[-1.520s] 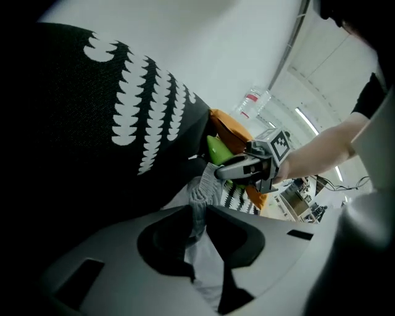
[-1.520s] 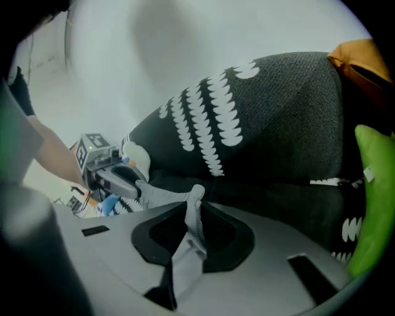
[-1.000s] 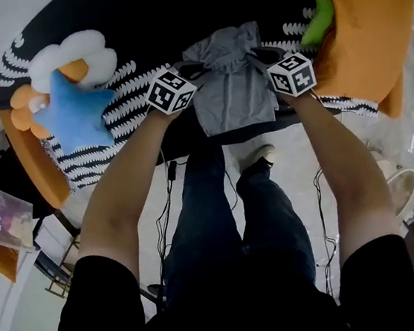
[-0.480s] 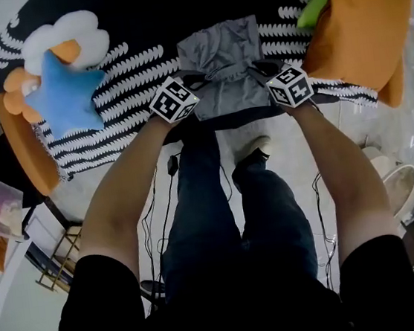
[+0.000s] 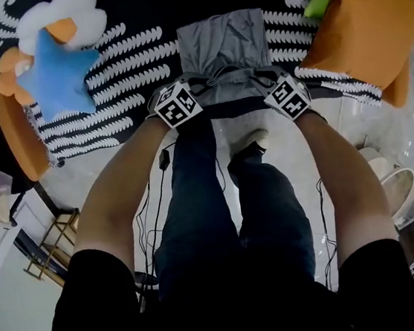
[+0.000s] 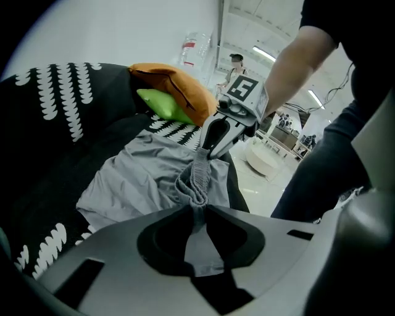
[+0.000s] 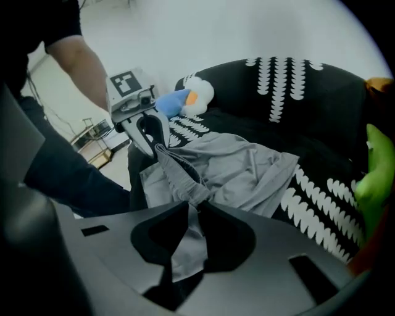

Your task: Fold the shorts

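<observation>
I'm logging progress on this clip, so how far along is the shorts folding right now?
Done: the grey shorts lie spread on the patterned cover, legs pointing away. In hand: the left gripper and right gripper each pinch the waistband at the near edge; the right's jaws have just been easing open, cloth between them. To do: no fold shows yet, so all the folding remains.

The head view looks steeply down over the person, while each gripper view sits close behind its jaws, facing the other across the shared shorts (image 5: 226, 42).
</observation>
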`<move>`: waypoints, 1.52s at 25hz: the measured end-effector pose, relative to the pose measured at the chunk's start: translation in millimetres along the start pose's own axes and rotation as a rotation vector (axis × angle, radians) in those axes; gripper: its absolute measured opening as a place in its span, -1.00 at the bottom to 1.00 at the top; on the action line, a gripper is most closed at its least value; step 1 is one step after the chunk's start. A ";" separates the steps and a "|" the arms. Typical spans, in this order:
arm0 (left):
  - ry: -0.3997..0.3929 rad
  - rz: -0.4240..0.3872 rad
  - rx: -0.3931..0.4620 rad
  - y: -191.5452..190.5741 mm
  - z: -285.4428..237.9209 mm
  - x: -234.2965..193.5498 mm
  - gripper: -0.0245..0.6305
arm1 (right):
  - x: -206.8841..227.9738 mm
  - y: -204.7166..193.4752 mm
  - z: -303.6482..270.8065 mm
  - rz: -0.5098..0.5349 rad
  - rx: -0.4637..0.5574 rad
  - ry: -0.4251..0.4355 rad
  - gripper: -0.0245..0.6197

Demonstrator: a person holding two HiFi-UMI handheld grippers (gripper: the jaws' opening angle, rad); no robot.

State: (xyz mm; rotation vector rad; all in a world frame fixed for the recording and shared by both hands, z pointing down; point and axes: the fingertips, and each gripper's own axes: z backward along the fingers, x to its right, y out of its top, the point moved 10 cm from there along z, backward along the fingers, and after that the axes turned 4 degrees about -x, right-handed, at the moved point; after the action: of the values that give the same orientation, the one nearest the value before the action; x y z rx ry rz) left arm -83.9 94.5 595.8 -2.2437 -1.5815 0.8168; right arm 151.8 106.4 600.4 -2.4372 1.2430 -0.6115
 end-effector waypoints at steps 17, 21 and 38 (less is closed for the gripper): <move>-0.037 0.060 0.016 -34.2 1.3 24.0 -0.20 | -22.2 16.8 12.8 0.052 0.078 0.060 -0.39; -0.016 0.133 0.108 -18.5 0.5 12.3 -0.30 | -6.5 30.0 -12.8 -0.103 0.074 0.119 -0.39; -0.165 0.188 -0.061 -21.9 -45.9 33.8 -0.36 | -55.4 -19.2 -41.3 -0.175 -0.174 0.296 -0.50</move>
State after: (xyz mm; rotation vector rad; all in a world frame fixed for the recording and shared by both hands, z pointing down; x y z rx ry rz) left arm -65.5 138.2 634.5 -2.4529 -1.4990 1.0416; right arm 114.5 158.6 632.4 -2.6945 1.2433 -0.9812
